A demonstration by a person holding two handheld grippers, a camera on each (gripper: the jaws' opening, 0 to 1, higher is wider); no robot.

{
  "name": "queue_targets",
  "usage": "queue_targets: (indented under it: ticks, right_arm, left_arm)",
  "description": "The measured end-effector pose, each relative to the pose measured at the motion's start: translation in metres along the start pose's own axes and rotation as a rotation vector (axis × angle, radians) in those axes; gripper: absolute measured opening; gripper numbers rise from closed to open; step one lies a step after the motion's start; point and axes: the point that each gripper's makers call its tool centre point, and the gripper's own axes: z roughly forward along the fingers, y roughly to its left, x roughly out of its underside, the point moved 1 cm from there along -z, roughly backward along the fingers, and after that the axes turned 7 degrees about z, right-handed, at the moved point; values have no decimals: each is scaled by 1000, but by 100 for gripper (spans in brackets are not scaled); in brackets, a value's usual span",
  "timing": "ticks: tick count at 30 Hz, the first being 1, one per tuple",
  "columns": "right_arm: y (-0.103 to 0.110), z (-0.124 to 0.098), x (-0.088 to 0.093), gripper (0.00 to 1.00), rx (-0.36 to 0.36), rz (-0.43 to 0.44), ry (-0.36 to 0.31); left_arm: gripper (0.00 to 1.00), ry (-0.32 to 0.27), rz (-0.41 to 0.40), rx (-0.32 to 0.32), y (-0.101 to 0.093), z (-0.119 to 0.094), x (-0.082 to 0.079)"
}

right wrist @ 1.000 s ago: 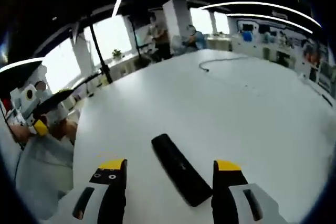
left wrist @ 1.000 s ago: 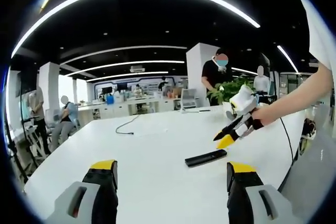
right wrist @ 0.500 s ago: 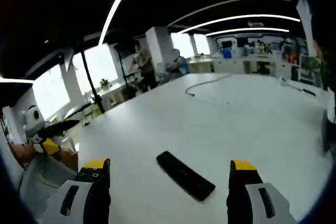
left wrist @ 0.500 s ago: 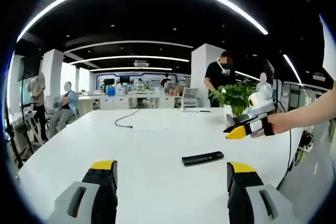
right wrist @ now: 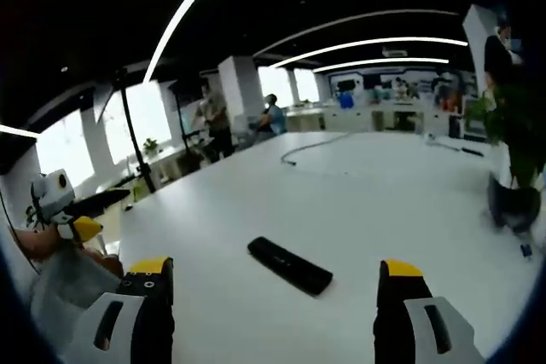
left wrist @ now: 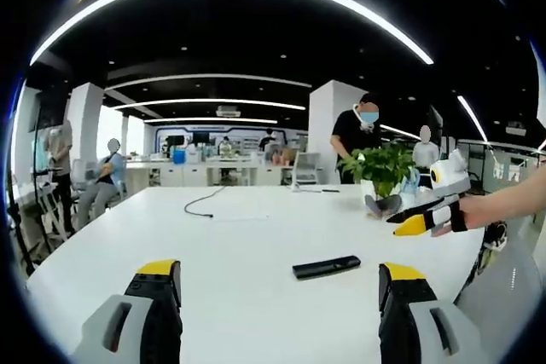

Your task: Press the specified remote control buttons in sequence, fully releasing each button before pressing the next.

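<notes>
While both grippers hang above the desk, nothing touches the remote.
Remote: black remote control (left wrist: pixel 326 267) (right wrist: pixel 289 265), lying flat on the white desk (left wrist: pixel 230 245) (right wrist: pixel 367 210), ahead of and between each view's jaws, apart from them.
Left gripper: left gripper (left wrist: pixel 279 283), jaws spread wide, yellow-tipped, empty; in the right gripper view it shows at the far left (right wrist: pixel 84 216), held in a hand, above the desk edge, jaw gap there too small to tell.
Right gripper: right gripper (right wrist: pixel 273 283), jaws wide apart, empty; in the left gripper view it enters from the right (left wrist: pixel 411 217), held by a hand (left wrist: pixel 478 210), raised above the desk, well apart from the remote, tips looking nearly together at that angle.
Desk, other items: grey cable (left wrist: pixel 205 204) (right wrist: pixel 303 150) at the far side; potted plant (left wrist: pixel 380 168) (right wrist: pixel 512 142) near the right edge.
Background: open office, ceiling light strips, a standing person (left wrist: pixel 354 130) behind the plant, others seated at far left.
</notes>
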Motion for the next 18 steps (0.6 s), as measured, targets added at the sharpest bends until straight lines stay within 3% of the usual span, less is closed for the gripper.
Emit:
queue_targets:
  ticks: [9,18]
  right_arm:
    - [11,-36,7,99,86,-19,-70]
    - [19,-65,15,99,174,-153,-67]
  left_arm:
    - [100,-6,-16,-5,3,0,-1]
    - [100,-1,37,4,-2,0,-2]
